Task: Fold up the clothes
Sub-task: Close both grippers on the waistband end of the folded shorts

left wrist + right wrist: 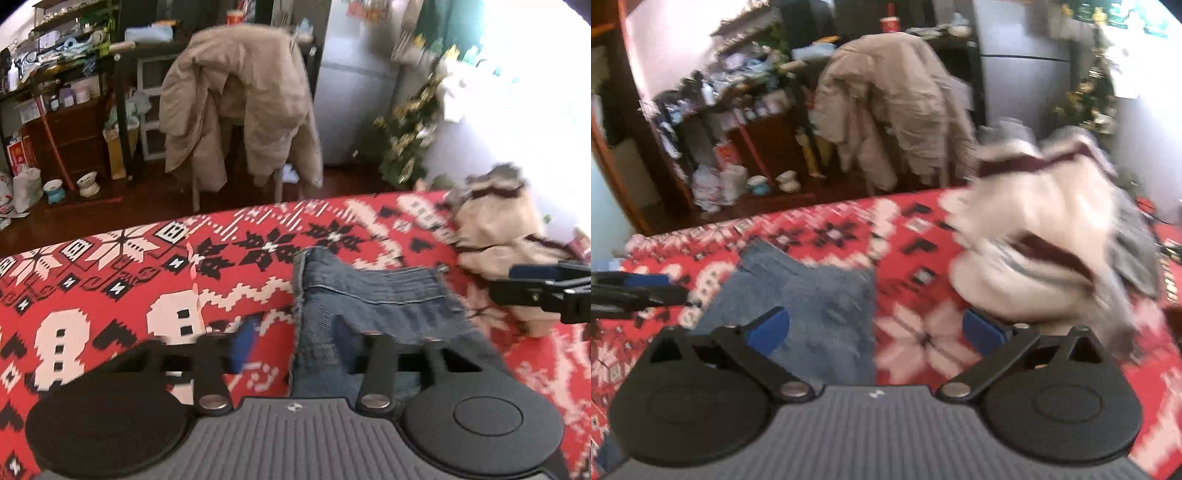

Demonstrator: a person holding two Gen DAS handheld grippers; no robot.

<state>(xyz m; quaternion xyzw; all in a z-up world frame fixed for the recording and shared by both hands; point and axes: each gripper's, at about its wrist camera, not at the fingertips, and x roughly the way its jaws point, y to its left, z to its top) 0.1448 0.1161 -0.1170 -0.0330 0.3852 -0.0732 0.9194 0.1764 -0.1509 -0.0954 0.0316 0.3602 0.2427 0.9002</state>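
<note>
A folded blue denim garment (369, 295) lay near the middle of a red tablecloth (110, 280) patterned with black and white snowflakes and houses. The left gripper (291, 343) hovered low at the denim's near edge with its jaws spread wide; one blue pad (243, 343) sat over bare cloth to the left, the other over the denim, and nothing was pinched between them. The right gripper (875, 328) also stood wide open and empty, its left pad (768, 328) over the denim and its right pad just beside a crumpled cream garment with maroon trim (1045, 236), heaped at the table's right. Beyond the far edge a beige jacket (240, 99) hung over a chair. A red box (16, 155) on the floor at far left carried markings too blurred to read; no other writing was legible.
</note>
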